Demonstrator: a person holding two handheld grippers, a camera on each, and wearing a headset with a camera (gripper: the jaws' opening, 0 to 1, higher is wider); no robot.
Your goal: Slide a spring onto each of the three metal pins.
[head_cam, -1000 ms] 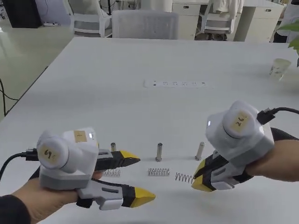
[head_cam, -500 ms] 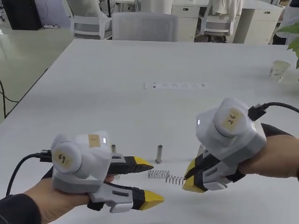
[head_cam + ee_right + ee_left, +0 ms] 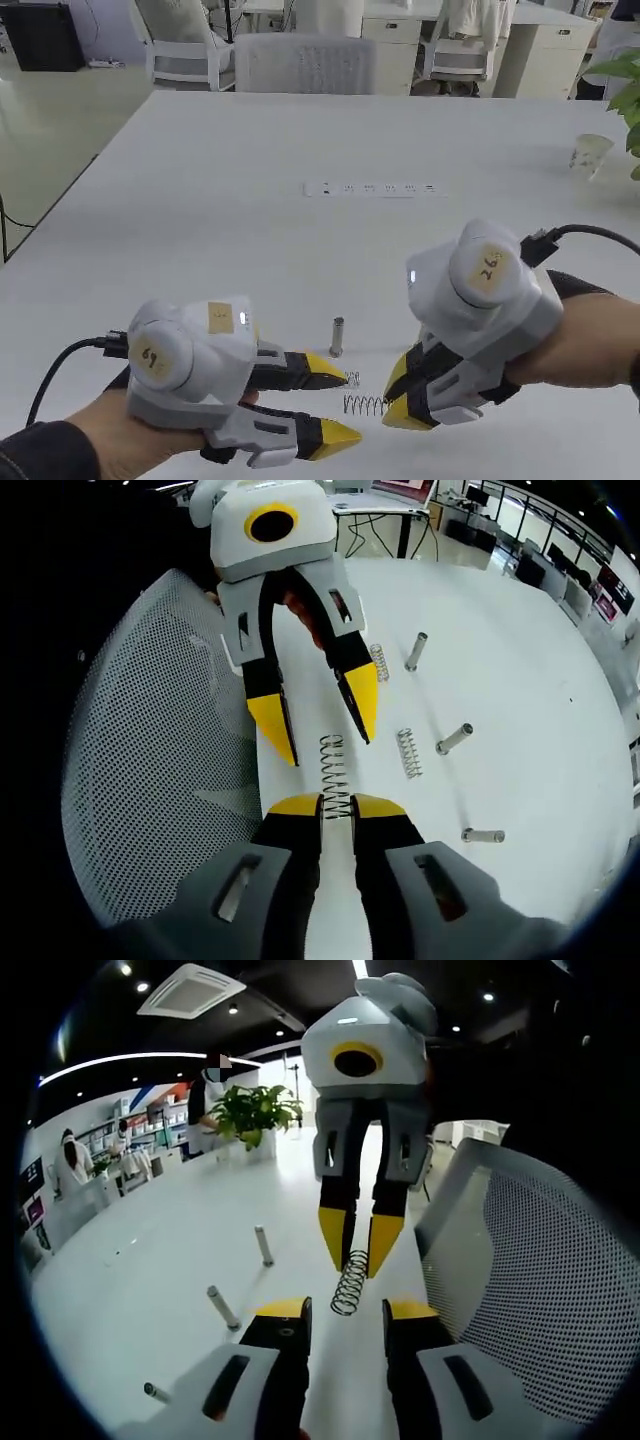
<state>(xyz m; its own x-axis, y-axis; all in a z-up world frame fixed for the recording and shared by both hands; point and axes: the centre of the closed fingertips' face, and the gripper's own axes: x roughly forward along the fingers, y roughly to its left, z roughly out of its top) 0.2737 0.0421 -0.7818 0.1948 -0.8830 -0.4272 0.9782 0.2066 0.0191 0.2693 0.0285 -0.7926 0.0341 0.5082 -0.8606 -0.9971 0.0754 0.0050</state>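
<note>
At lower left of the head view, the left tongs (image 3: 347,405) gape wide with nothing in them. Just right of their tips, one spring (image 3: 365,404) runs level, its right end pinched in the closed right tongs (image 3: 395,405) at lower right. In the right gripper view, all three pins (image 3: 455,739) stand bare. Two more springs (image 3: 405,752) lie loose on the tabletop (image 3: 520,680) beside them. I judge all three pins are left to do.

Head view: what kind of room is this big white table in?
Probably an office or workshop room: a long white table with a power strip on it, a grey mesh chair at its far edge, and cabinets behind.
</note>
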